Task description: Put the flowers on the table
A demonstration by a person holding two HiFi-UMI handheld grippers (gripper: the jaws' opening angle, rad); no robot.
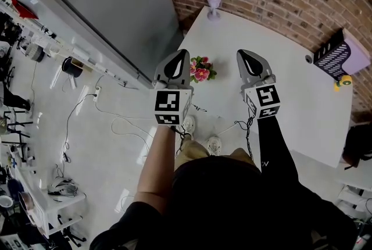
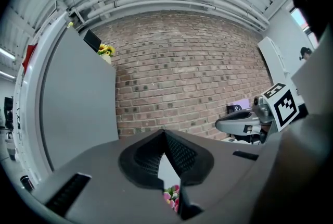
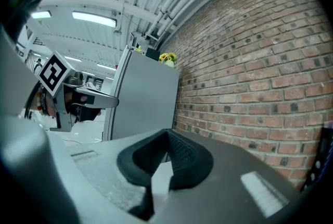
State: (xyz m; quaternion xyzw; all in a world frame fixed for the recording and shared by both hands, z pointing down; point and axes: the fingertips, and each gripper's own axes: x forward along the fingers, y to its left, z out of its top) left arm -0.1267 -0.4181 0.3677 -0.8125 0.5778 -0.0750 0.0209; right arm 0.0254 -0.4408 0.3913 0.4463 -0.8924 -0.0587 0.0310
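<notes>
Flowers: A small pink bunch with green leaves [image 1: 201, 69] is seen resting on the white table [image 1: 279, 51], close to its left edge and toward its near-left corner.
Left hand-held gripper: The left hand-held gripper [image 1: 179, 63] is held just beside the bunch, on the side of the table's left edge. Its jaws are closed tip to tip and nothing is gripped (pink blooms are glimpsed only through the gap lower down, beyond the jaws).
Right hand-held gripper: The right hand-held gripper [image 1: 251, 63] is held over the table further in from that edge. Its jaws are likewise closed and empty, and the bunch lies between the two grippers.
Task standing: The placing is judged done, since the flowers are on the table and are held by neither gripper.
Risk at the edge: So little table is left beside the bunch that it could be knocked to the floor if it were brushed by the left hand-held gripper.
Risk of snagging: A leaf or stem could be caught on a closed tip and the bunch dragged or tipped over.
Risk elsewhere: The small lilac object [image 1: 214, 3] at the far corner is well apart and is not judged to be threatened.
Not settled: How high the grippers are held above the table cannot be told.
</notes>
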